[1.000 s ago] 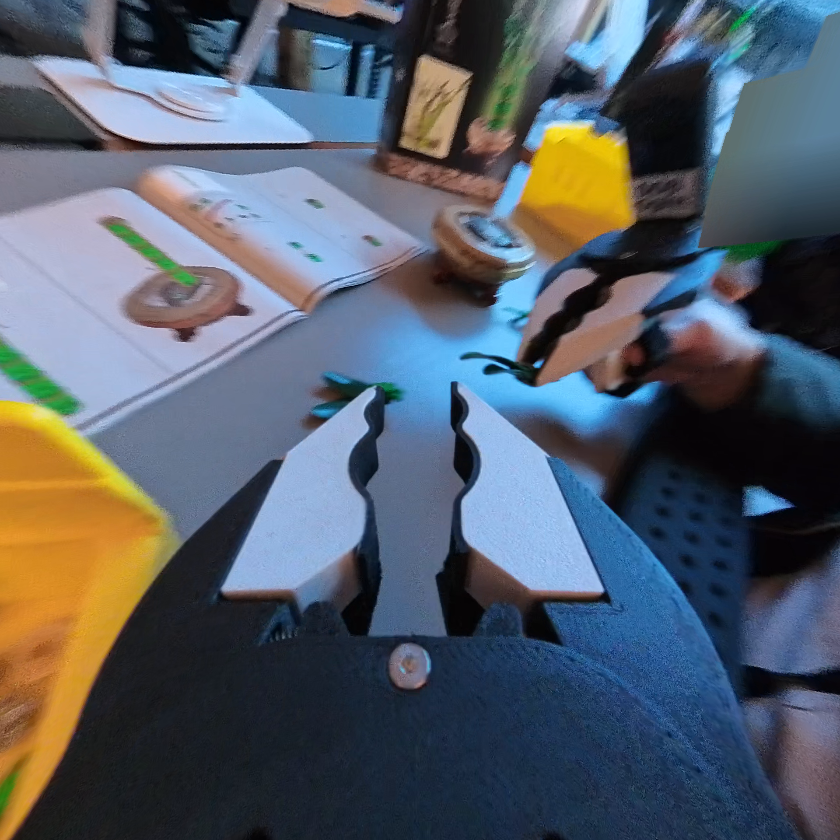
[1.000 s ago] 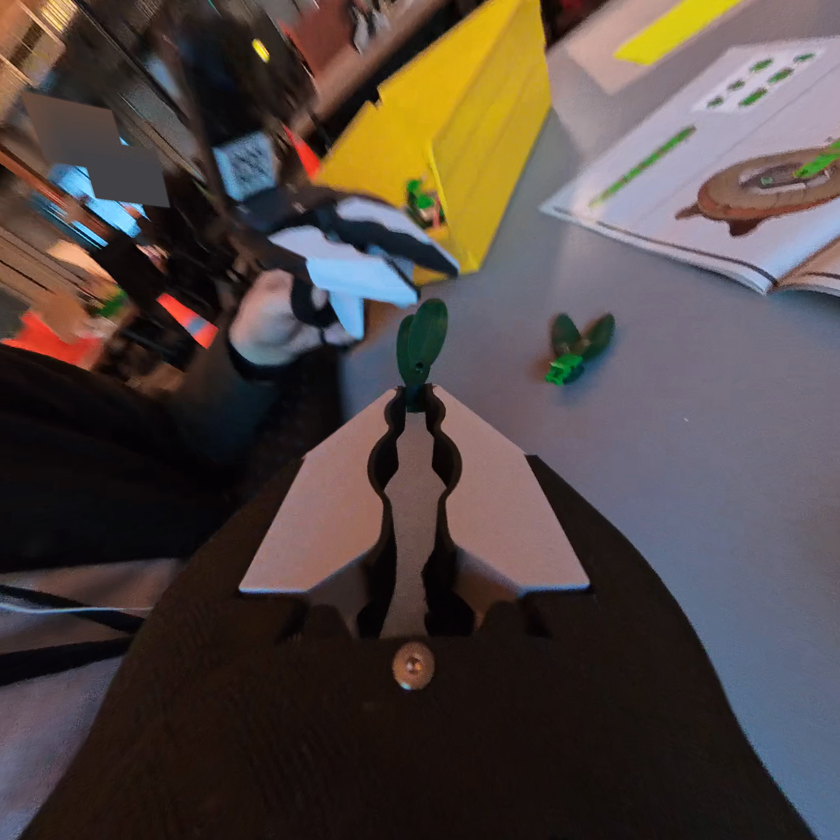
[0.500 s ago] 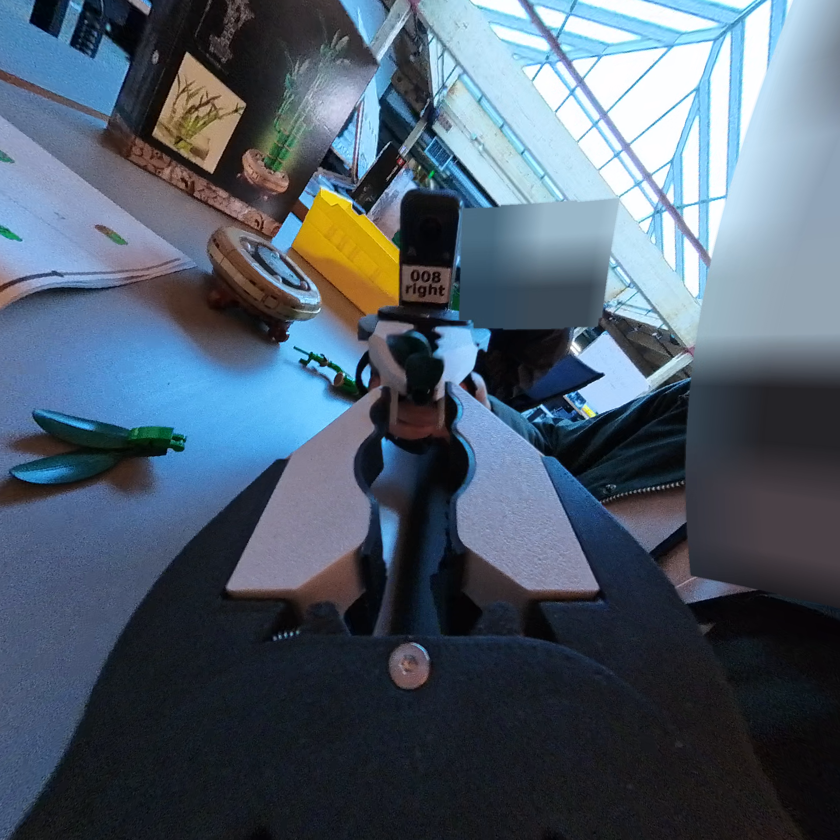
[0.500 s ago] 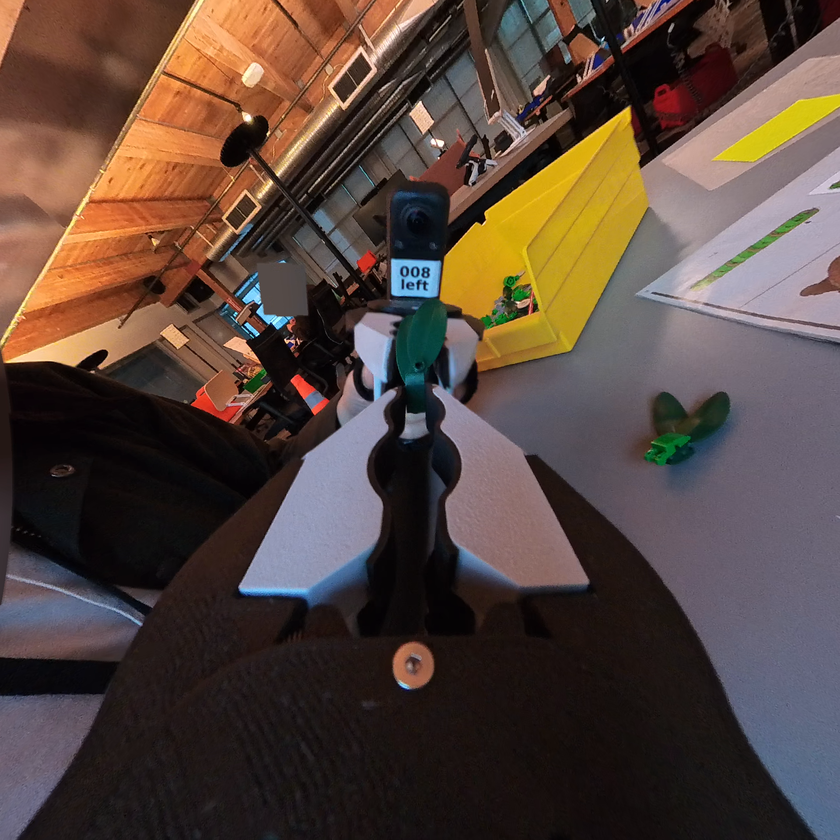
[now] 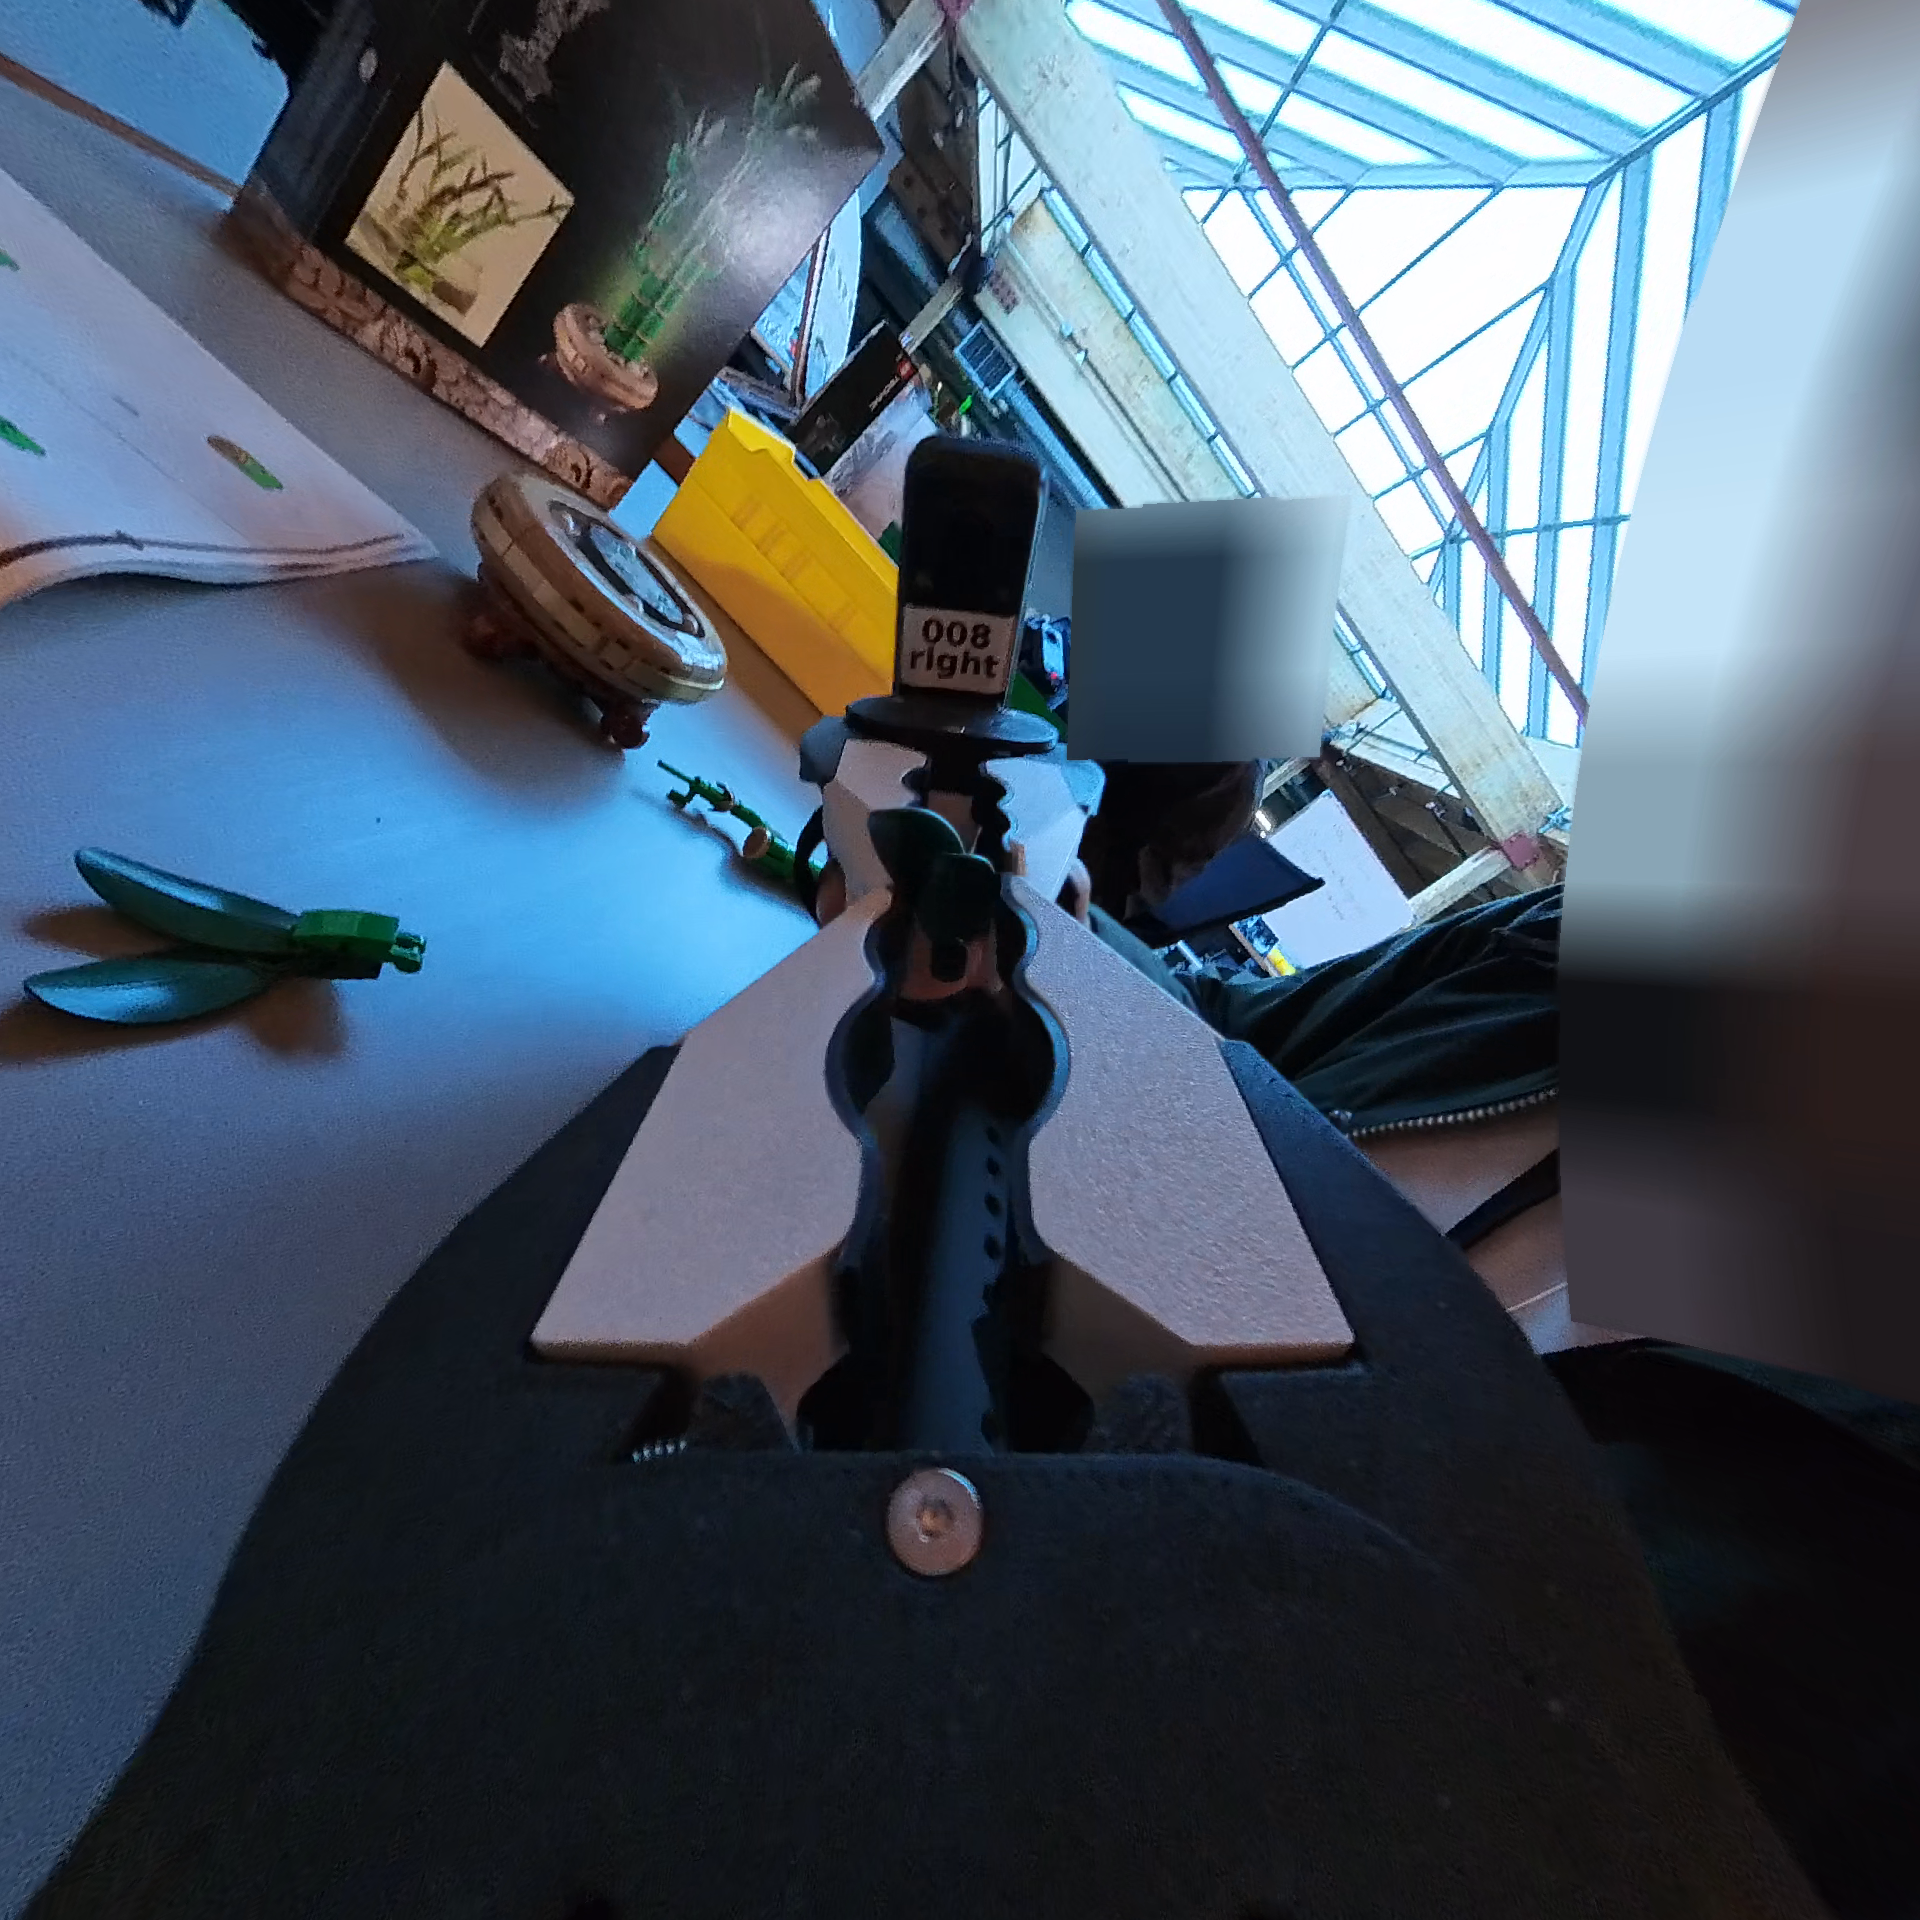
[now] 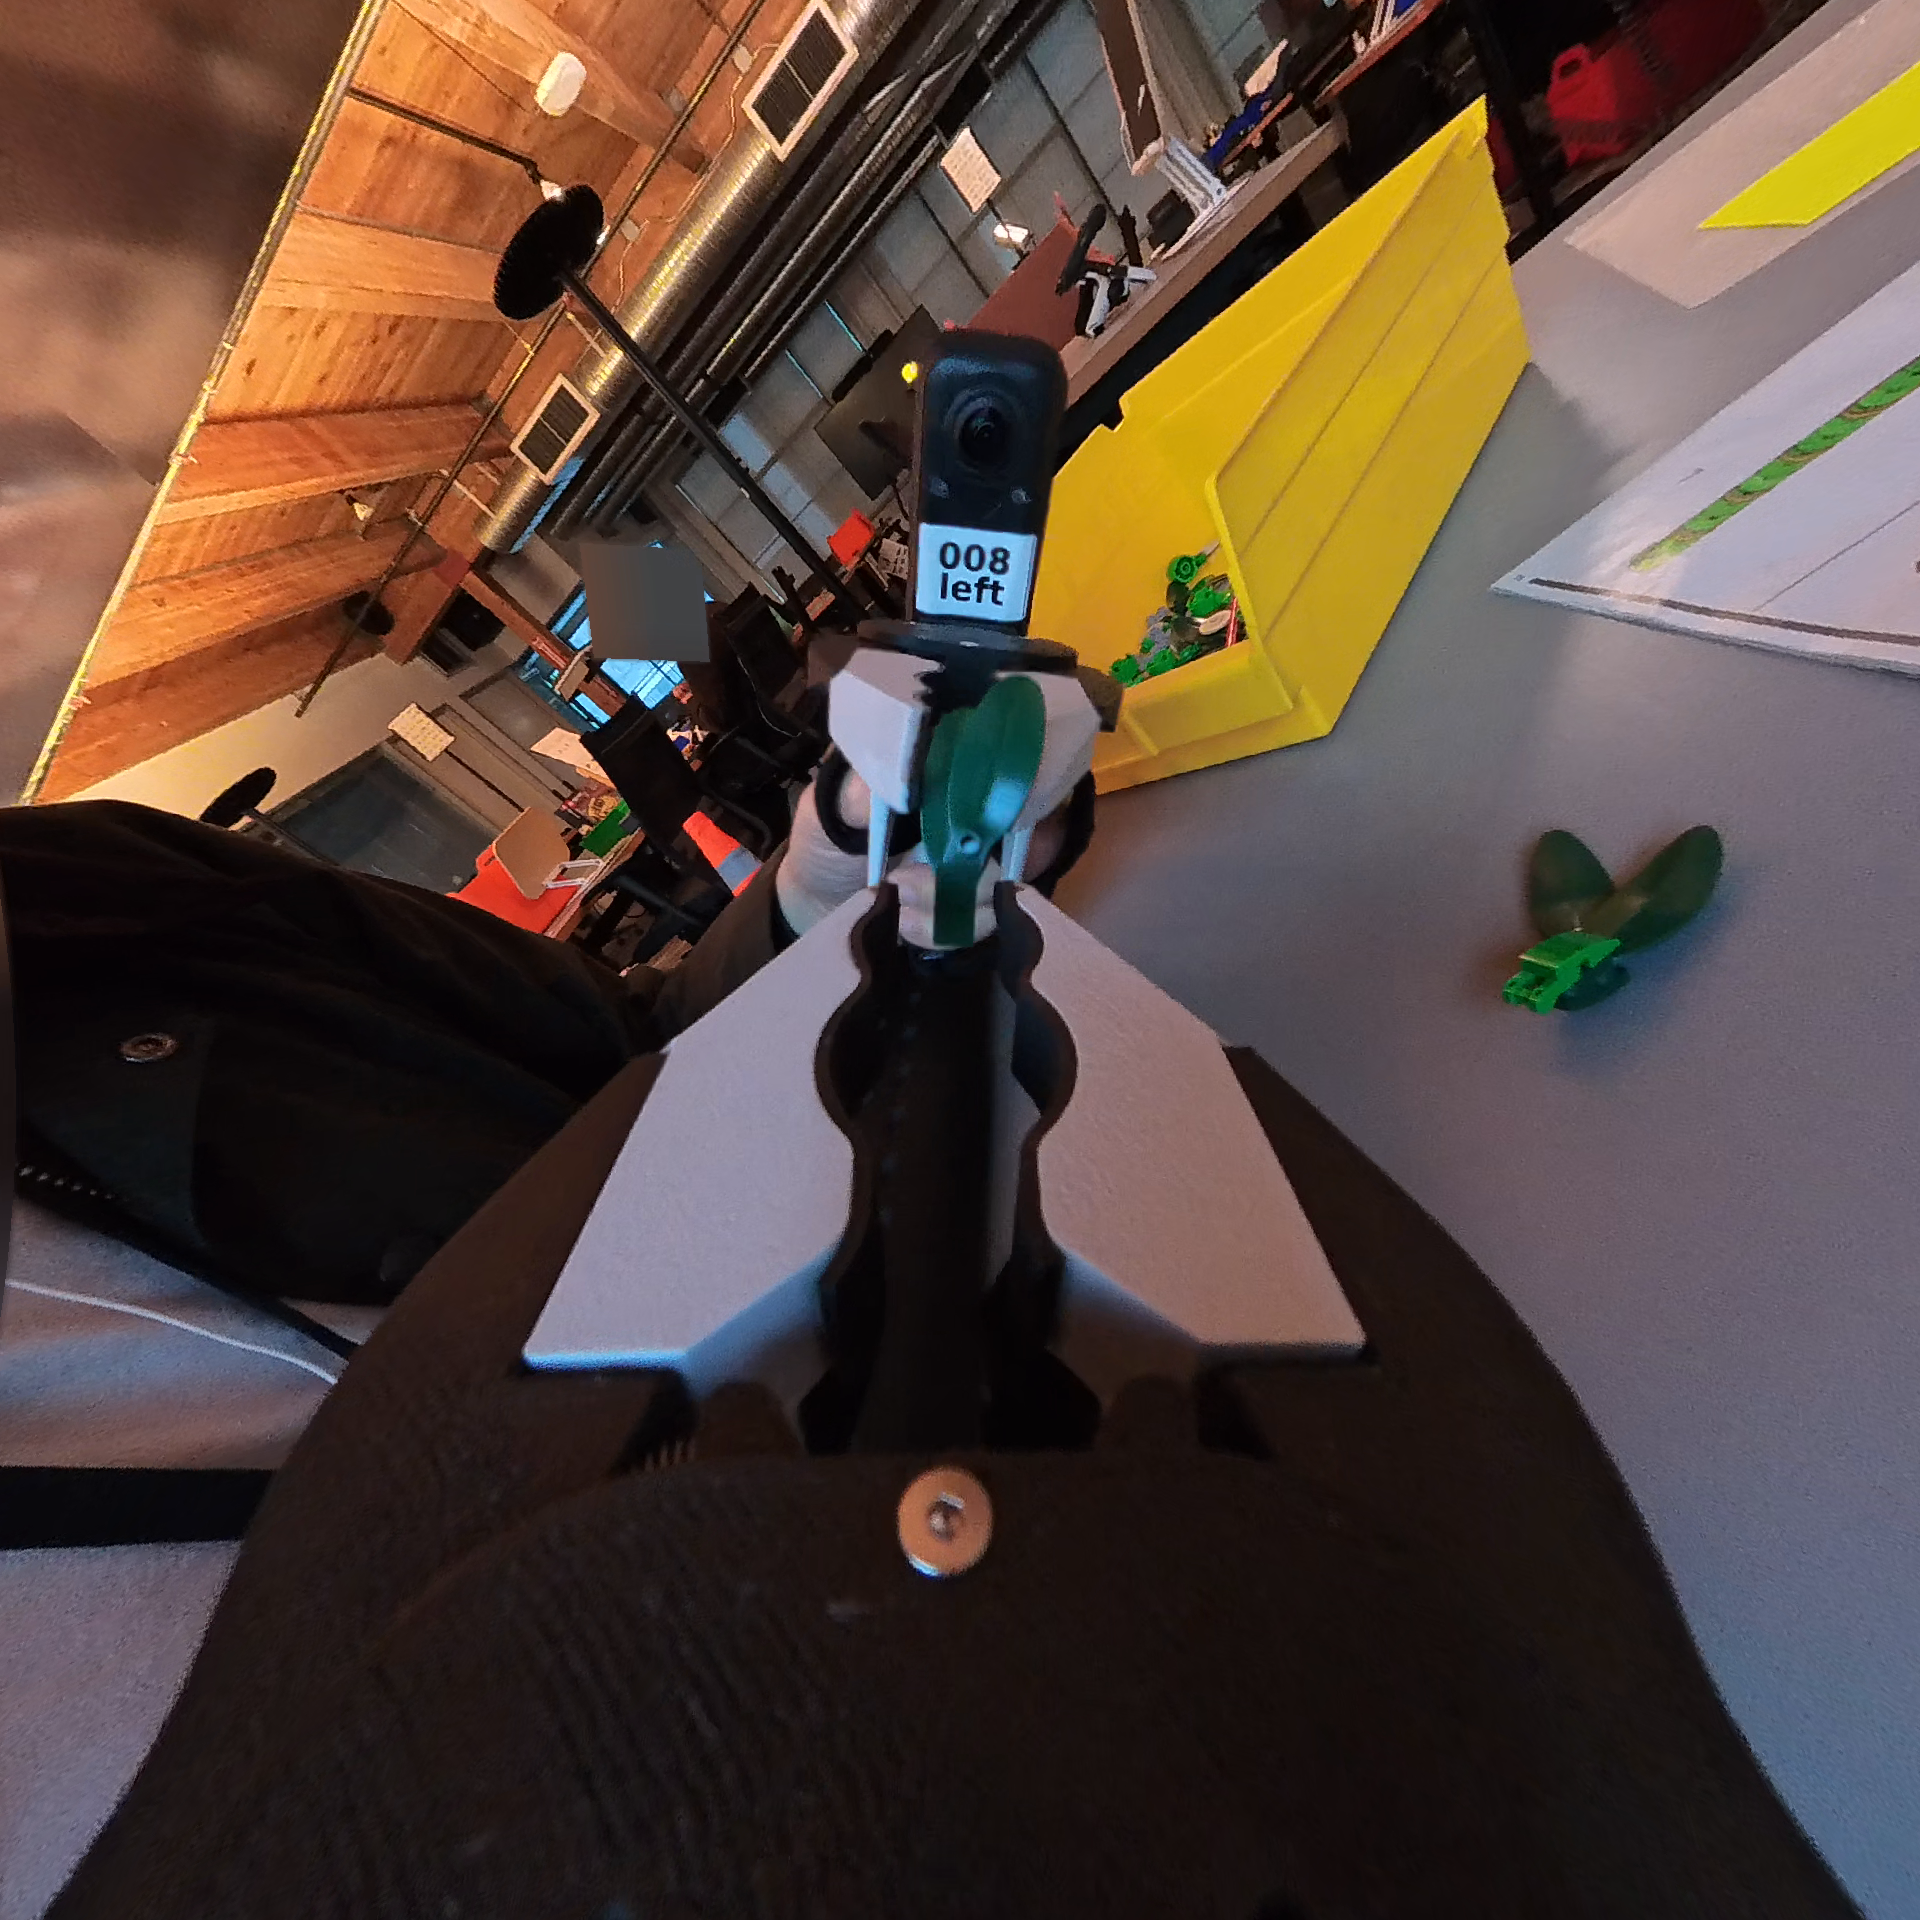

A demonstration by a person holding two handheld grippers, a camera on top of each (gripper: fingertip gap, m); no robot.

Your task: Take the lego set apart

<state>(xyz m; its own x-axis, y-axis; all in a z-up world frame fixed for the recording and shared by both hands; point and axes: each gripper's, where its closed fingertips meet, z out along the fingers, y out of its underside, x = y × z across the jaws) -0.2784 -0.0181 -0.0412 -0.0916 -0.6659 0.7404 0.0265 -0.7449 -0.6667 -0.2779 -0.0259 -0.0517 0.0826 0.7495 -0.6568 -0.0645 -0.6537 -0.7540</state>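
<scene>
The right gripper [image 6: 948,904] is closed on the stem of a dark green plastic leaf cluster [image 6: 977,800], held in the air above the grey table [image 6: 1558,1299]. The left gripper [image 5: 951,914] faces it tip to tip, jaws narrowed around the leaf end; whether it actually grips cannot be determined. Disassembly appears well advanced: a separated leaf pair with bright green connector [image 5: 218,940] and a short green stalk section [image 5: 727,816] lie loose, the round tan brick-built pot base [image 5: 597,603] stands bare, and a yellow plastic bin [image 6: 1299,499] holds removed parts. Remaining: splitting the held cluster, the loose pair, and the base.
</scene>
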